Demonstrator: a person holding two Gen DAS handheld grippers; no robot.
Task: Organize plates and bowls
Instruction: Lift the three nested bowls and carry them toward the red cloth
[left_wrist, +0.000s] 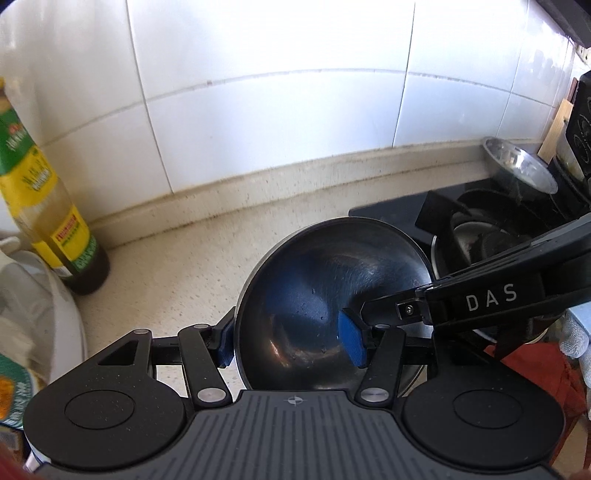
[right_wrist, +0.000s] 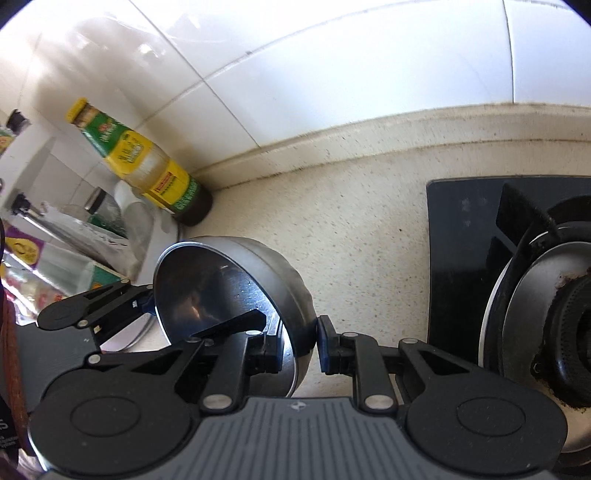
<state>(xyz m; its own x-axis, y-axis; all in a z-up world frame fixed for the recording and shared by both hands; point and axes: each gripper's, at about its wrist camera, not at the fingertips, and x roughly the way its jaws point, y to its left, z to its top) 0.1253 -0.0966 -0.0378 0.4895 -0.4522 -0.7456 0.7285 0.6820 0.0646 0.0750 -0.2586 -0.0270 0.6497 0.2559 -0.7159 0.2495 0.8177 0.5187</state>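
Left wrist view is showing the left gripper (left_wrist: 291, 343) narrowed around a round, shiny stainless steel bowl (left_wrist: 332, 306): one blue pad (left_wrist: 225, 345) is pressing the outside of the left wall and the other is lying inside the basin. The bowl is tilting, its open mouth facing the camera, above the speckled beige countertop (left_wrist: 207, 254). The right gripper (left_wrist: 356, 317) is reaching in from the right, nearly closed, pinching the bowl's right rim, so both grippers are gripping the same bowl.

Right wrist view is confirming that pinch: the right gripper (right_wrist: 297, 345) is clamping the rim, one finger inside the basin, the blue pad (right_wrist: 323, 345) against the outer wall, with the left gripper (right_wrist: 147, 299) gripping the far left side.

Around the bowl, a tall bottle with a green and yellow label (left_wrist: 48, 184) is standing at the far left against the white tiled wall (left_wrist: 258, 92). A black gas hob (left_wrist: 480, 229) is lying to the right, close to the bowl.

Only the left view is showing a second steel bowl (left_wrist: 521, 162) leaning at the far right beyond the hob. Only the right view is showing the burner ring (right_wrist: 565, 325) up close and the cluttered jars and packets (right_wrist: 66, 236) at the far left.
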